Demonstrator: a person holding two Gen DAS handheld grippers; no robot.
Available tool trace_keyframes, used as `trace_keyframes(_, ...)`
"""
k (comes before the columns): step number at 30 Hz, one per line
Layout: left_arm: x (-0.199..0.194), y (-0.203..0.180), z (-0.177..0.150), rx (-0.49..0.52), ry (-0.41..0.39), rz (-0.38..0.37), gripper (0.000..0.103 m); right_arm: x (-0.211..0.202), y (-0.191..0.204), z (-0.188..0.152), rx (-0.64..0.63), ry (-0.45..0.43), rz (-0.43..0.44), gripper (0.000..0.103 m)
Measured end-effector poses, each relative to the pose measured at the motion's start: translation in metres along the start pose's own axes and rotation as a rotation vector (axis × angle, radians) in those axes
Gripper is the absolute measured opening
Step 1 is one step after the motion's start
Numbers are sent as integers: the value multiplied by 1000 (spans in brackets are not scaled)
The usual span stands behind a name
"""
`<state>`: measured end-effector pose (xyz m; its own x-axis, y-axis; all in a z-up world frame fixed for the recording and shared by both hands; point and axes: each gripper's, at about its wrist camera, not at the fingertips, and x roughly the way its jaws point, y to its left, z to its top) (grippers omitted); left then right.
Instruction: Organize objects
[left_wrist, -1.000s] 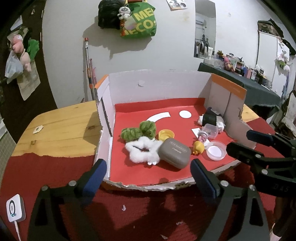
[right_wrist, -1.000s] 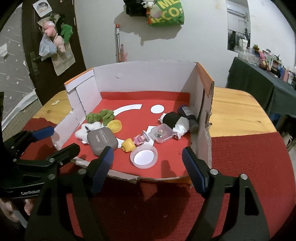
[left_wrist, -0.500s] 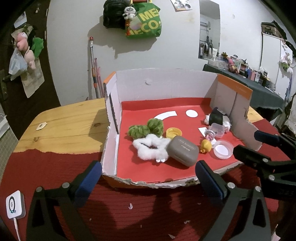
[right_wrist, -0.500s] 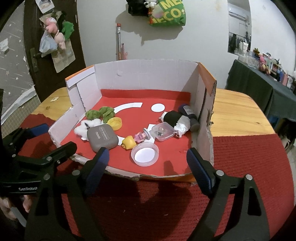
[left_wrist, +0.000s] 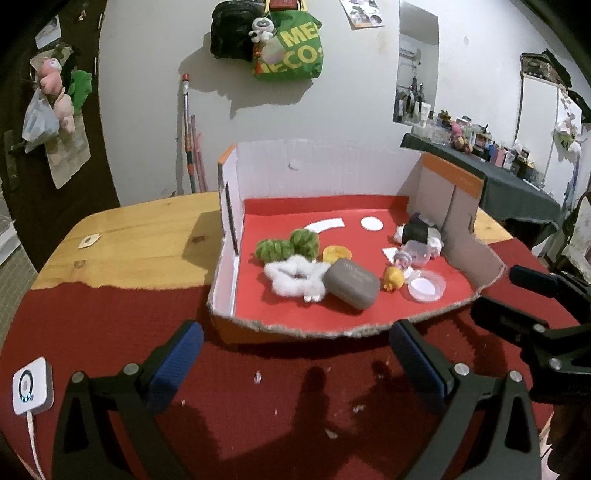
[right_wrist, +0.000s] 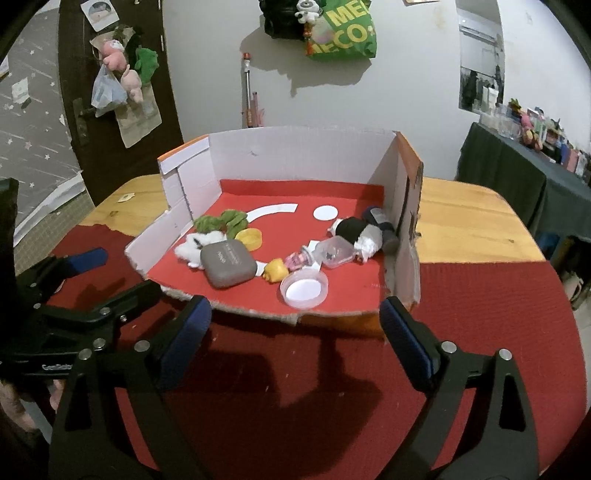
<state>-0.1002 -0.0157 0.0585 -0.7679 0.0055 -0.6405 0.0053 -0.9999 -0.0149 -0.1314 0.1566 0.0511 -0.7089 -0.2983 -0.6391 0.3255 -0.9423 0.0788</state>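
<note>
Left wrist view: cardboard tray (left_wrist: 469, 254) on worktop (left_wrist: 140, 240) holds everything. Grey case (left_wrist: 352, 282), front centre: rigid, smooth, probably slippery; take across its short sides. White scrunchie (left_wrist: 291, 275) touching it: soft, light. Left gripper (left_wrist: 295, 354) fingers wide open, empty; right gripper (right_wrist: 295, 332) fingers have just been opening, nothing between.

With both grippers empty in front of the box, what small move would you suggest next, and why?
Probably ease the right gripper forward over the torn front edge toward the clear round lid: its jaws have just been opening with nothing between them, and the lid lies nearest, unobstructed.
</note>
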Motion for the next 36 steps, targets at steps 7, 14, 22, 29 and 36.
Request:
trace_keyframes(7, -2, 0, -16, -27, 40, -15, 103, 0, -1, -17, 19, 34, -1, 94)
trace_keyframes(14, -1, -1, -29, -33, 78, -11, 103, 4, -2, -32, 34, 62, 6, 94)
trace_keyframes(22, 4, 2, -41, -54, 108, -19, 103, 12, -2, -45, 44, 92, 2, 94)
trace_keyframes(29, 14, 4, -47, -56, 145, -18, 103, 20, -3, -52, 45, 108, -10, 94)
trace_keyframes(36, 19, 8, -48, -73, 181, -23, 103, 21, -7, -53, 66, 104, -2, 94)
